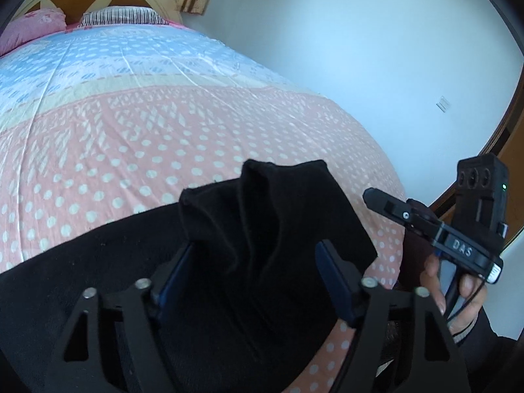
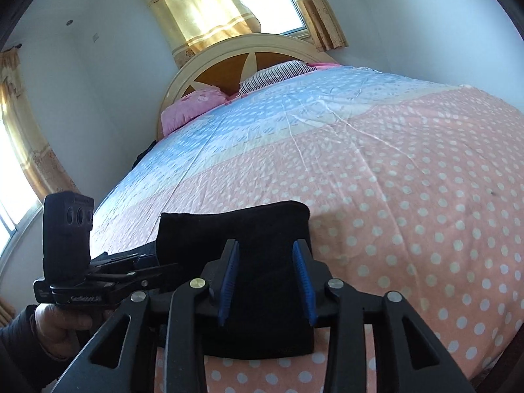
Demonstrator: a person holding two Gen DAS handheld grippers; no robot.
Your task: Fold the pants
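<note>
Black pants [image 1: 137, 255] lie on the bed near its front edge. In the left wrist view a bunched fold of the pants [image 1: 275, 216] stands up between the blue pads of my left gripper [image 1: 258, 278], whose jaws stand wide apart around the cloth. In the right wrist view the pants [image 2: 235, 232] show as a flat folded end, and my right gripper [image 2: 267, 278] is open over it, its blue pads [image 2: 303, 275] apart and not pinching the cloth. The right gripper also shows in the left wrist view [image 1: 383, 201], and the left gripper body shows in the right wrist view [image 2: 98, 281].
The bed [image 1: 163, 124] has a pink polka-dot and blue cover. A pink pillow [image 2: 193, 104] and a striped pillow [image 2: 271, 75] lie at the headboard [image 2: 229, 52]. White walls stand on both sides, with a curtained window [image 2: 229, 3] behind.
</note>
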